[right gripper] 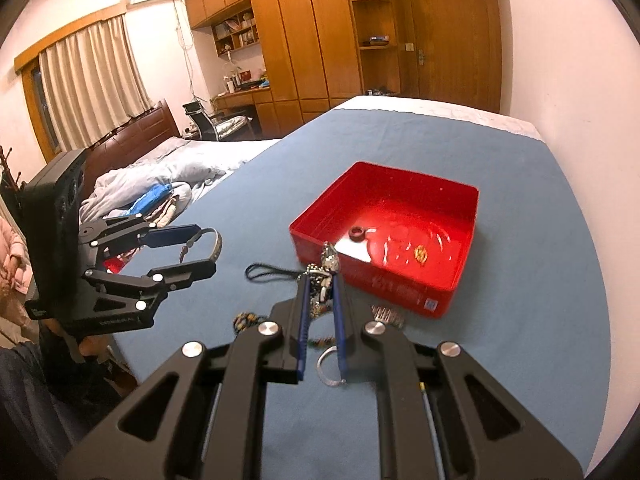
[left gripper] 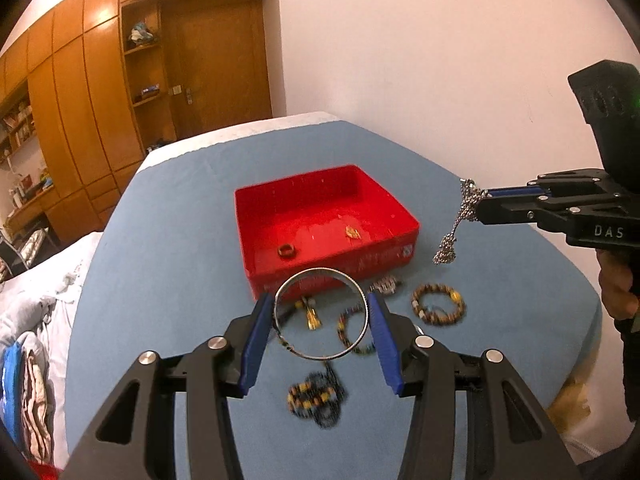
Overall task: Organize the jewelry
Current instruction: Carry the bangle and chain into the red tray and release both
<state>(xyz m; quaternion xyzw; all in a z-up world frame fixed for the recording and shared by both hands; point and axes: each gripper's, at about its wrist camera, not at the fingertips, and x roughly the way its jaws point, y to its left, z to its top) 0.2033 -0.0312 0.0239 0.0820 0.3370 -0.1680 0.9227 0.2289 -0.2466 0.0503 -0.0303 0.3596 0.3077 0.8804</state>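
My left gripper point(left gripper: 320, 312) is shut on a silver bangle point(left gripper: 362, 300), held above the blue table just in front of a red box point(left gripper: 256, 276). The box holds a dark ring point(left gripper: 287, 251) and a small gold piece point(left gripper: 353, 233). My right gripper point(right gripper: 321, 280) is shut on a silver ball chain point(left gripper: 452, 236), which dangles above the table to the right of the box. In the right wrist view the left gripper point(right gripper: 200, 250) with the bangle point(right gripper: 216, 246) is at the left, and the box point(right gripper: 400, 292) lies ahead.
On the blue table point(left gripper: 160, 280) lie a brown beaded bracelet point(left gripper: 438, 304), a multicoloured bead bracelet point(left gripper: 344, 332), a dark beaded pile point(left gripper: 318, 398), a gold charm on a black cord point(left gripper: 312, 316) and a small silver piece point(left gripper: 386, 286). A bed point(right gripper: 160, 176) stands left.
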